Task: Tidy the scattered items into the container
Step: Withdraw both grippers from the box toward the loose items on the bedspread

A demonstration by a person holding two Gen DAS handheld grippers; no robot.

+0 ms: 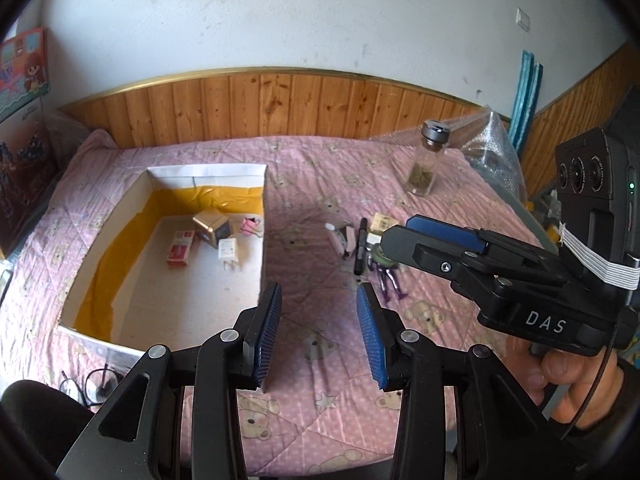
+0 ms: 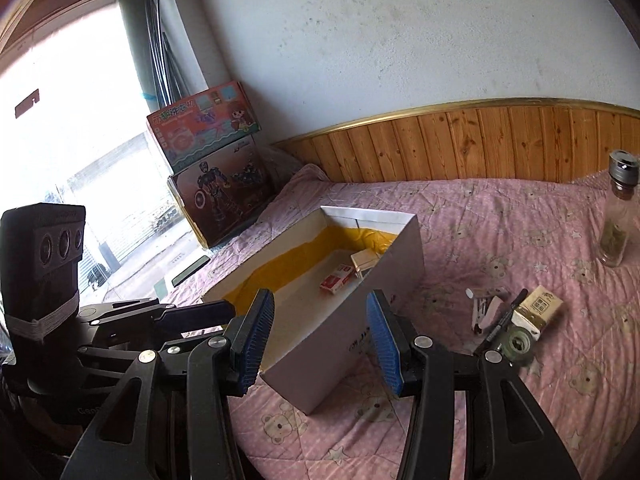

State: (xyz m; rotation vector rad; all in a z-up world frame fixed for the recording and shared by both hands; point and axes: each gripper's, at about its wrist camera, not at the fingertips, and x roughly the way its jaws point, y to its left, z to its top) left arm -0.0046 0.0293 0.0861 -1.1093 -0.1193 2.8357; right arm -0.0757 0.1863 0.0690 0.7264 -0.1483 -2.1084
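Now both empty: left gripper (image 1: 319,332) gaping wide beside the box (image 1: 264,216), right gripper (image 2: 320,340) wide too, above the box corner.

Right wrist view: right gripper (image 2: 320,340) low centre, blue pads apart, nothing btwn them, jaws framing near corner of white box (image 2: 384,272). Box sits on pink bear-print quilt (image 2: 500,216), yellow lining inside; red-white packet (image 2: 336,279) & a small cream carton (image 2: 365,261) lie in it toward the far end. At 3 o'clock of box, loose pile on quilt: cream-gold carton (image 2: 538,308), tape roll (image 2: 516,344), black pen (image 2: 505,320), small stapler-like item (image 2: 486,310), all close together. Glass jar (image 2: 616,216) w/ metal cap upright at far 3 o'clock, well apart from pile. Left gripper (image 2: 192,314) at 9 o'clock, tips near box's left wall. Two toy boxes (image 2: 212,160) stacked at 11 o'clock by window.
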